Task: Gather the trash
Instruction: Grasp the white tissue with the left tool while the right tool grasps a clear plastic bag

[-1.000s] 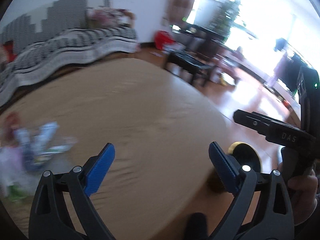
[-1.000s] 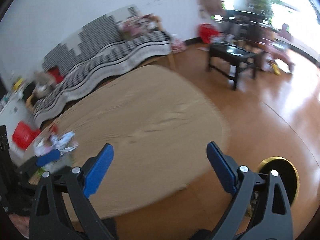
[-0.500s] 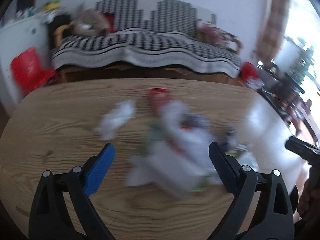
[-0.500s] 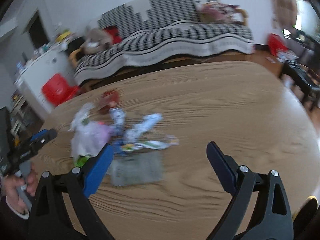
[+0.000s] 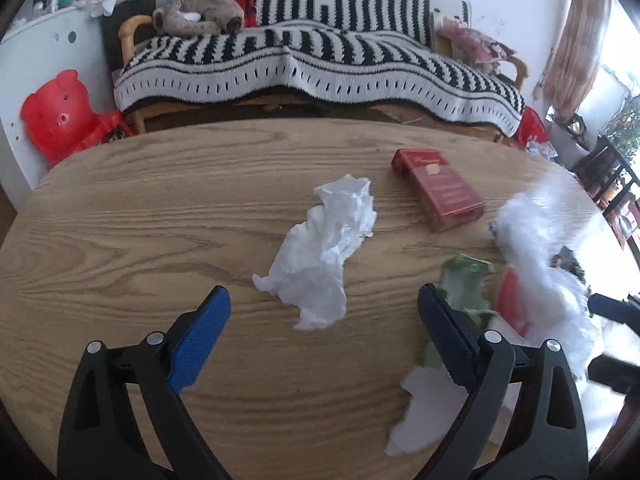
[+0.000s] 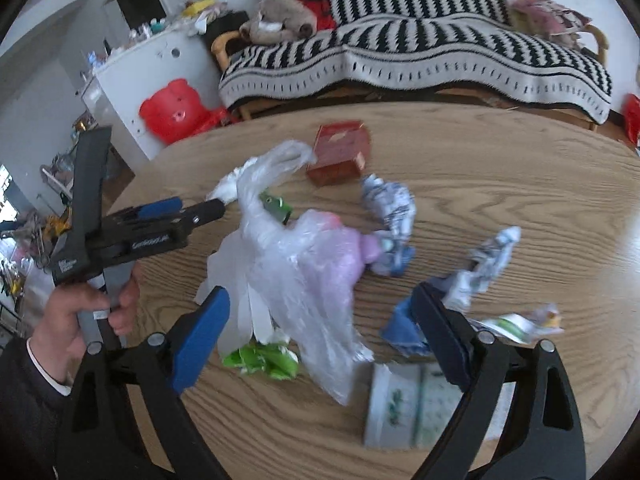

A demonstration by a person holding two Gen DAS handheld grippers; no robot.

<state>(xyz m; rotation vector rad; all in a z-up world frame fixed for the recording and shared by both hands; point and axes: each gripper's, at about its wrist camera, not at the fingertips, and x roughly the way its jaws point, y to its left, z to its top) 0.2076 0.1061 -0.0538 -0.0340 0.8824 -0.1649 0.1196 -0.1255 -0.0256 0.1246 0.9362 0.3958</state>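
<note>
Trash lies on a round wooden table [image 5: 140,216]. In the left wrist view a crumpled white tissue [image 5: 324,248] lies just ahead of my open, empty left gripper [image 5: 324,320]. A red carton [image 5: 438,188] lies behind it, and a clear plastic bag [image 5: 532,248] is at the right. In the right wrist view my right gripper [image 6: 320,324] is open and empty over the clear plastic bag [image 6: 288,264]. Near it lie the red carton [image 6: 340,154], crumpled printed wrappers [image 6: 390,204], a green wrapper [image 6: 264,360] and a flat white packet [image 6: 404,404]. The left gripper's fingers [image 6: 168,208] show at the left.
A sofa with a black-and-white striped cover [image 5: 320,60] stands behind the table. A red bear-shaped stool [image 5: 60,112] and a white cabinet [image 6: 152,68] are at the back left. The table's edge curves close on the left.
Both views swung left from the bare table and floor to the trash pile. The tissue now lies centred before my left gripper and the plastic bag under my right one.
</note>
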